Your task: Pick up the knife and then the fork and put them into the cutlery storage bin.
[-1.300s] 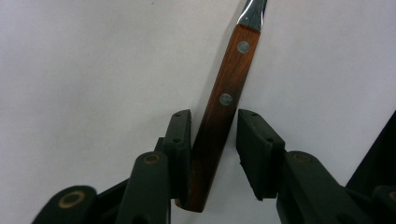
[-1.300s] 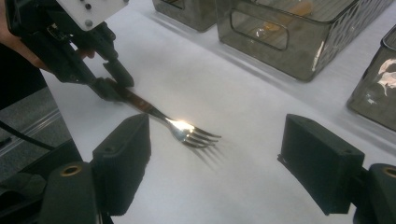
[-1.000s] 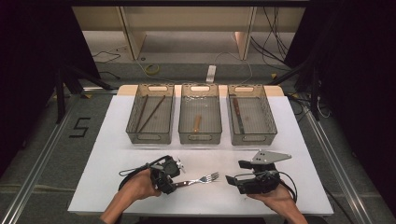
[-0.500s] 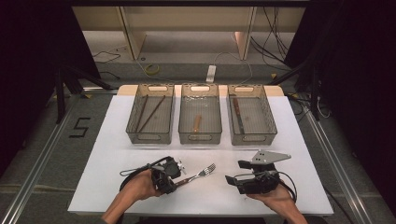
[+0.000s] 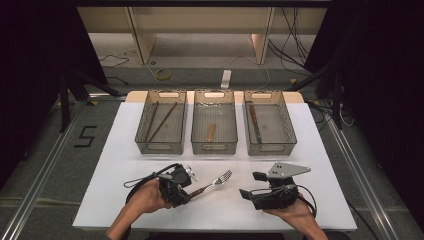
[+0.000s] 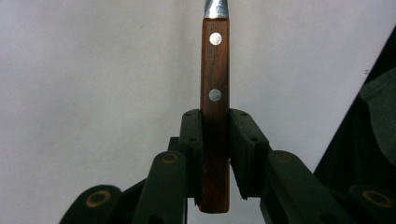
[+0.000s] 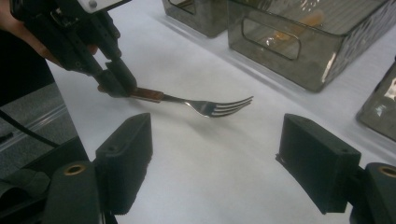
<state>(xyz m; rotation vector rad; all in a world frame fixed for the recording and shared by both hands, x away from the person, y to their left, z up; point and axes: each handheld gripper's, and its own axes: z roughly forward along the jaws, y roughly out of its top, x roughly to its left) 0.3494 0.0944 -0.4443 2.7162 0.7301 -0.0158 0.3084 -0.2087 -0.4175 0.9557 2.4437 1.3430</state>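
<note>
A fork [image 5: 216, 181] with a wooden handle [image 6: 215, 93] is held at the near middle of the white table [image 5: 115, 150]. My left gripper [image 5: 189, 192] has just been closing and is now shut on that handle, pads pressing both sides [image 6: 215, 126]. The tines point away and to the right, raised a little off the table [image 7: 219, 108]. In the right gripper view the left gripper [image 7: 122, 88] grips the handle's end. My right gripper [image 5: 249, 185] rests to the fork's right, jaws wide open with nothing between them [image 7: 219, 154].
Three clear trays stand in a row at the back: the left tray [image 5: 160, 147] holds chopsticks, the middle tray [image 5: 214, 148] a wooden-handled piece, the right tray [image 5: 273, 148] a knife. Dark floor and cables surround the table.
The fork's tines have swung up and away from the table as the left gripper tilted it. The right gripper has not moved.
</note>
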